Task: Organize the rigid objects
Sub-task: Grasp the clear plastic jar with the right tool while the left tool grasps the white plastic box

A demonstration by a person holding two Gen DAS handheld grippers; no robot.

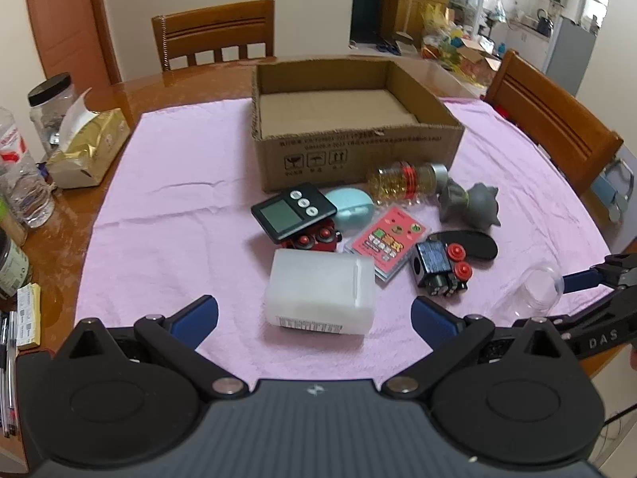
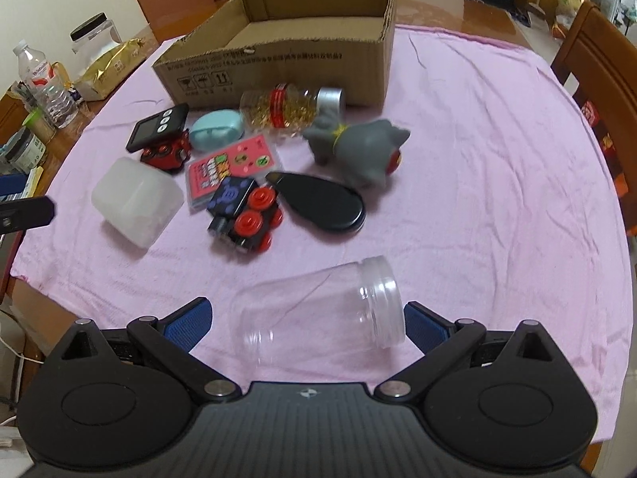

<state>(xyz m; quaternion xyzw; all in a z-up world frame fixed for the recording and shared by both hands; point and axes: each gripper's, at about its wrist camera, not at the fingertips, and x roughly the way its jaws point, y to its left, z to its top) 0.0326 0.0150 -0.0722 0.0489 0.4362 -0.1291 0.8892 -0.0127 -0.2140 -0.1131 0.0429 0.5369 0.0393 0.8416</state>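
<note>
An empty cardboard box (image 1: pixel 358 147) (image 2: pixel 278 63) stands on the pink cloth. Before it lie a black timer (image 1: pixel 292 211), a teal case (image 1: pixel 352 205), a bottle of yellow beads (image 1: pixel 406 181), a grey toy (image 1: pixel 473 203), a pink card pack (image 1: pixel 388 241), a black oval case (image 2: pixel 322 203) and a black toy train (image 2: pixel 247 215). My left gripper (image 1: pixel 314 312) is open around a white plastic box (image 1: pixel 320 292). My right gripper (image 2: pixel 308 324) is open around a clear jar (image 2: pixel 322 312) lying on its side.
A gold tissue pack (image 1: pixel 85 149), water bottle (image 1: pixel 22 175) and jars (image 1: pixel 51 107) stand on the table's left. Wooden chairs (image 1: pixel 217 34) (image 1: pixel 553 115) stand behind and right. The right gripper's finger shows in the left wrist view (image 1: pixel 585 279).
</note>
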